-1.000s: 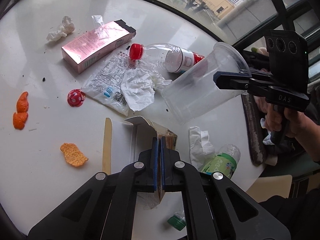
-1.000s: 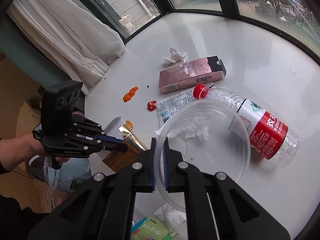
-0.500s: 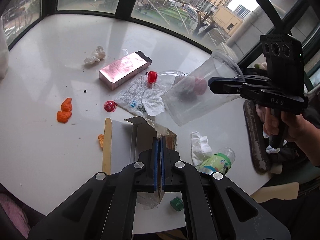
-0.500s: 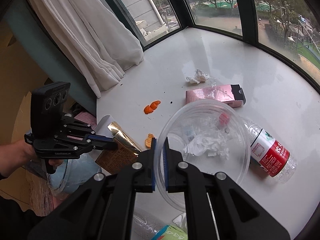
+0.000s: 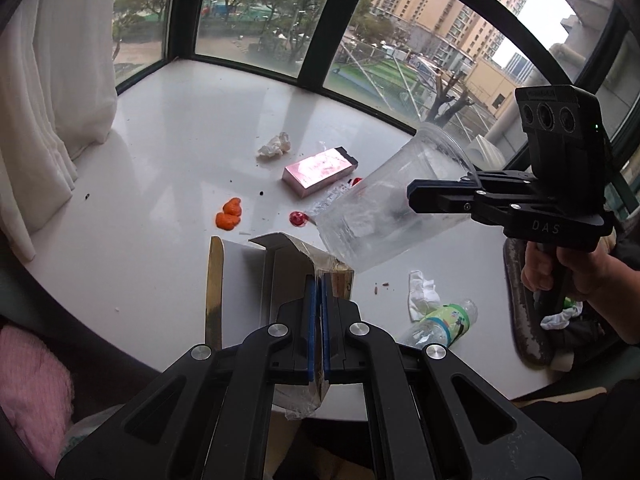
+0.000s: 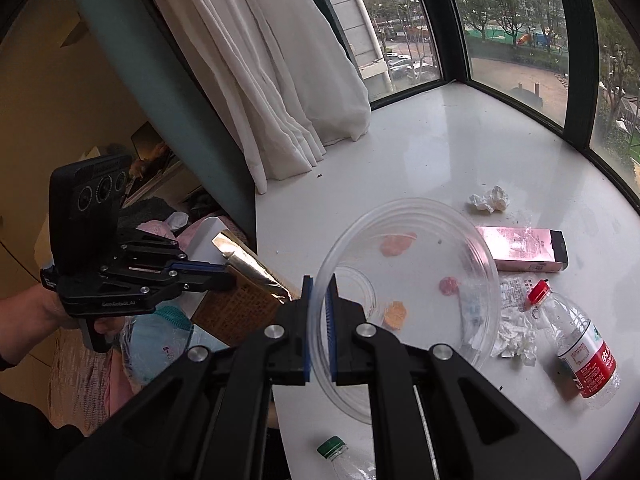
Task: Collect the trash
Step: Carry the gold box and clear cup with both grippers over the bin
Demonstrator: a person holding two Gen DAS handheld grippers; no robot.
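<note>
White and glossy, the curved table (image 5: 168, 152) sits in a bay of dark-framed windows, with a pale curtain (image 6: 272, 80) hanging at one side. Litter lies scattered over it, and the pink box (image 5: 318, 172) near the middle serves as a landmark: a crumpled tissue (image 5: 275, 146) lies just beyond it toward the glass, orange peel (image 5: 229, 214) sits well to its left in the left wrist view, and a small red wrapper (image 5: 298, 218) lies on its near side. In the right wrist view a printed plastic packet (image 6: 514, 286) and a clear bottle with a red cap (image 6: 576, 344) lie on the near side of the box, with crumpled white paper (image 6: 514, 336) beside the bottle. Closer to the table edge, far from the box, are another tissue (image 5: 420, 292) and a green-labelled bottle (image 5: 438, 320). The left gripper (image 5: 319, 280) has its jaws pressed together on the wall of an opened carton (image 5: 280, 264) with gold foil lining, held above the near edge of the table. The right gripper (image 6: 319, 280) is clamped on the rim of a clear plastic cup (image 6: 408, 280), which hangs tilted in the air in front of the box. A hand (image 5: 568, 268) grips the right gripper's handle.
</note>
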